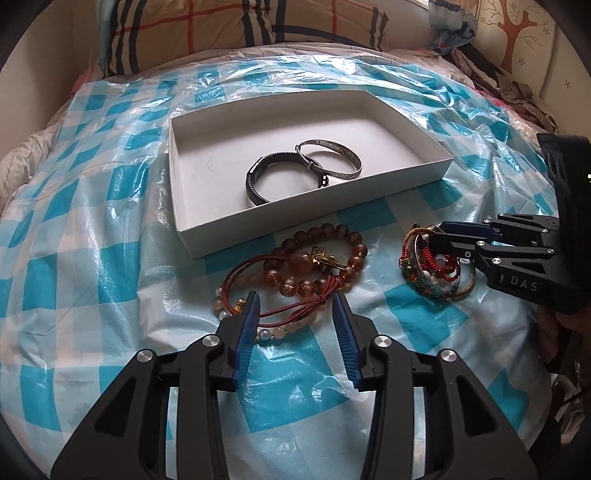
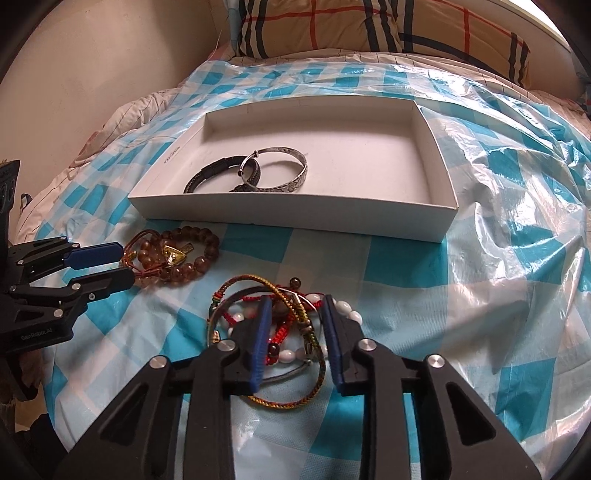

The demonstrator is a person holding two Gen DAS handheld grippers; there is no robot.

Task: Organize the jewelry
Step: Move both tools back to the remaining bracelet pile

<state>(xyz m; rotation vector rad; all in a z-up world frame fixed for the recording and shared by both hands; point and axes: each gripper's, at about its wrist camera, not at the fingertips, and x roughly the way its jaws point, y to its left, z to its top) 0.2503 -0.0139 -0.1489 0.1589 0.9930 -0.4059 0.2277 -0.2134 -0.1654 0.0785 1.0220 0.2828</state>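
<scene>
Both pairs of blue-padded fingers stand apart and clamp nothing. Those of the left gripper straddle the near edge of a heap of brown bead bracelets tangled with a red cord bracelet and a pale pink bead bracelet, all lying on the blue-and-white checked plastic sheet spread over the bed. Those of the right gripper are lowered over a second heap of braided and beaded bracelets, with red cords and white beads showing between the two pads; whether the pads touch the strands cannot be told. Beyond both heaps sits a shallow white box, open on top. Inside it a black braided bracelet lies flat, and a silver bangle overlaps its right side. A plaid pillow lies at the head of the bed.
</scene>
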